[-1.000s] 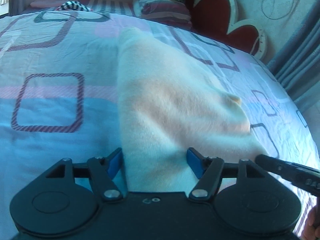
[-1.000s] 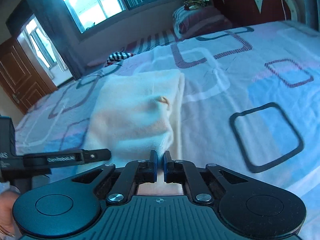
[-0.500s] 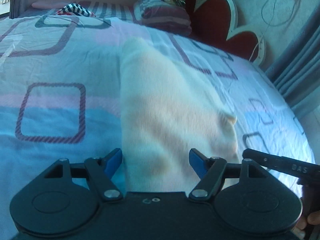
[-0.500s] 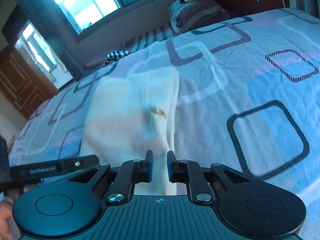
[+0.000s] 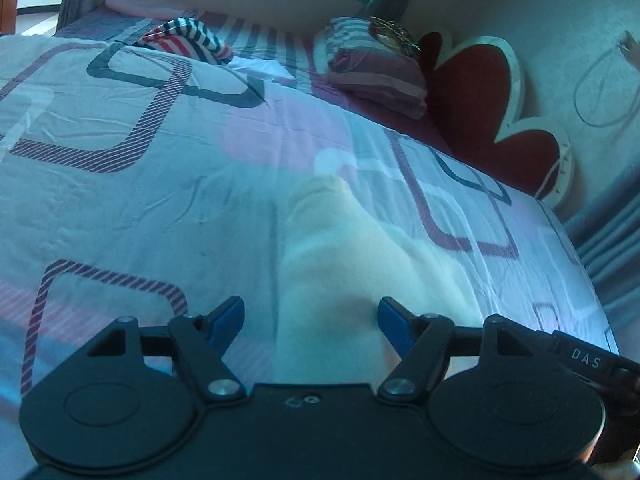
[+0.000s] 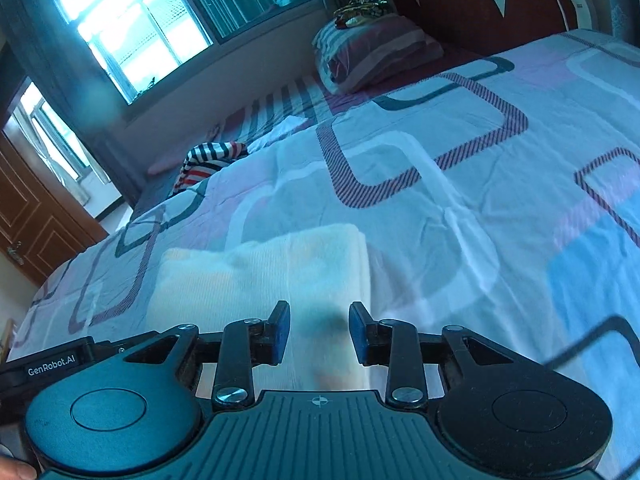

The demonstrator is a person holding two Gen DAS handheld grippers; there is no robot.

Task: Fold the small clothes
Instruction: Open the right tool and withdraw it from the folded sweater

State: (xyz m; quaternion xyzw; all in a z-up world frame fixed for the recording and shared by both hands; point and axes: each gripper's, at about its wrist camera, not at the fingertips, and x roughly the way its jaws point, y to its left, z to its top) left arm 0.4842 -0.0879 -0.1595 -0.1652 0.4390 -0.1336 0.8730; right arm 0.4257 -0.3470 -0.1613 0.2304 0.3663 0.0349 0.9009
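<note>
A cream-white small garment (image 5: 344,256) lies folded on the patterned bedsheet (image 5: 132,208), right ahead of both grippers. It also shows in the right wrist view (image 6: 276,276). My left gripper (image 5: 311,322) is open, with its blue pads on either side of the garment's near end, holding nothing. My right gripper (image 6: 319,330) is open above the garment's near right edge and holds nothing. Part of the right gripper's body (image 5: 592,360) shows at the right edge of the left wrist view.
A striped red, white and dark garment (image 5: 188,38) lies at the far end of the bed. A folded striped quilt (image 5: 372,68) sits by the red heart-shaped headboard (image 5: 480,100). A window (image 6: 140,28) and a brown door (image 6: 36,216) stand beyond the bed.
My right gripper has opened and let go of the garment's edge. Both grippers have pulled back and tilted up. The garment now lies shorter, folded over on itself.
</note>
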